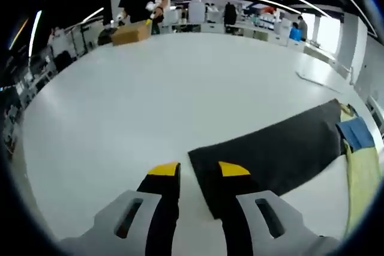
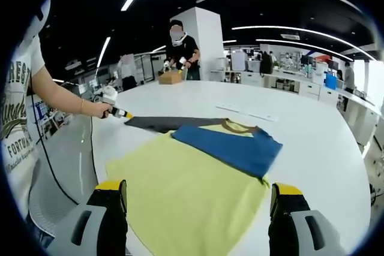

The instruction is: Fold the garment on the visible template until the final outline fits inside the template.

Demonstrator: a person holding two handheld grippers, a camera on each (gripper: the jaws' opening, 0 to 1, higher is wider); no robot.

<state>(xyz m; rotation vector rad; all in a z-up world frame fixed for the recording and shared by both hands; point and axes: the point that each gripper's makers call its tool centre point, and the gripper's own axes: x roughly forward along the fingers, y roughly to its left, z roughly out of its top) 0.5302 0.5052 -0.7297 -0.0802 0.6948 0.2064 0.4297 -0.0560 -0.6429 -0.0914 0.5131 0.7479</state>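
Left gripper view first: we see our left gripper (image 1: 199, 170) low over the white surface (image 1: 150, 94), its fingers (image 1: 164, 169) parted and grasping nothing. One finger sits over bare surface, the other over the near corner of the dark template (image 1: 270, 148). To the right, a sliver of the garment's (image 1: 362, 175) yellow body and its blue sleeve (image 1: 355, 132) lie at the template's far end. Beyond the surface a person stands by a cardboard box (image 1: 130, 32).

Right gripper view, left to right: our own arm reaches out with the left gripper (image 2: 117, 111) at the template's (image 2: 162, 123) corner. The yellow garment (image 2: 186, 193) spreads across the middle, a blue sleeve (image 2: 231, 147) folded over its upper part. The right gripper (image 2: 200, 196) hovers just above the near hem, fingers (image 2: 114, 191) spread wide, grasping nothing.

Risks, as we judge them: the left fingers straddle the template edge, so closing here could pinch and drag the template, not the cloth. Most of the garment lies off the template; a fold made in place would likely land outside the outline. A one-sided pull could also undo the folded sleeve.

View differences: the right view gives the whole garment layout and how little overlaps the template; the left view gives the finger-to-corner relation up close.
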